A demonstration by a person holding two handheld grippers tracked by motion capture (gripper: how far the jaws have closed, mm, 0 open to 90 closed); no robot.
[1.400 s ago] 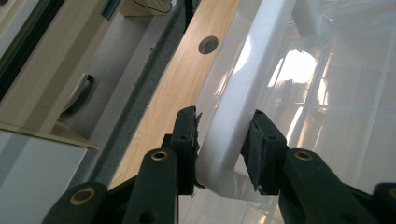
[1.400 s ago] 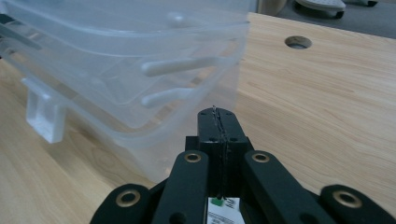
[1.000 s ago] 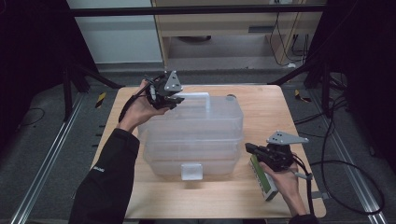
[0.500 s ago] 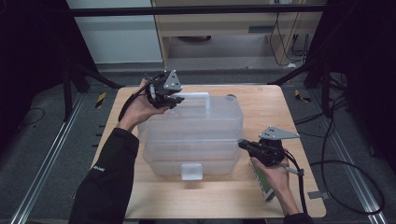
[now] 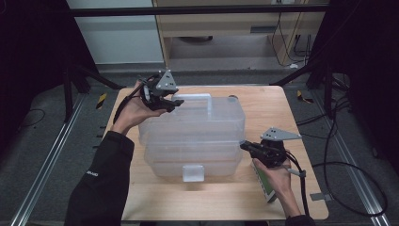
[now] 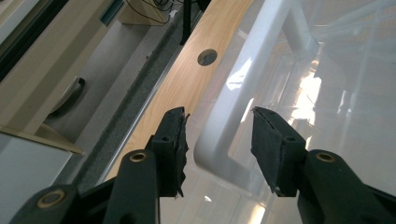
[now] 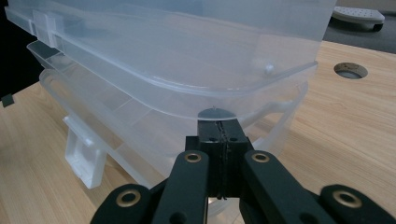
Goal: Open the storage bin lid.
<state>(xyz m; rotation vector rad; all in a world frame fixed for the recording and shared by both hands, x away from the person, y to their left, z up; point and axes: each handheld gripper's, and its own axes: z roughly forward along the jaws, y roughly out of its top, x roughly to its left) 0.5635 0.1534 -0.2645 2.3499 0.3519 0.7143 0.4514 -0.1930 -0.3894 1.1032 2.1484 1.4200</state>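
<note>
In the middle of the wooden table (image 5: 277, 108) a clear plastic box (image 5: 197, 136) is sitting, its white latch (image 5: 193, 173) facing the person and its white handle (image 6: 243, 98) lying along the far top edge. The left gripper (image 6: 219, 135) is hovering at that handle, its jaws having just been opening, one either side of the bar without pressing it. The right gripper (image 7: 219, 128) is resting with its jaws closed together, tips against the box's near right corner under the lid rim.

Dim room, dark at the edges — the wooden table (image 5: 282, 117) alone is evenly lit. Glare streaks the clear plastic box (image 6: 308, 88); the left gripper view looks soft and stretched.
</note>
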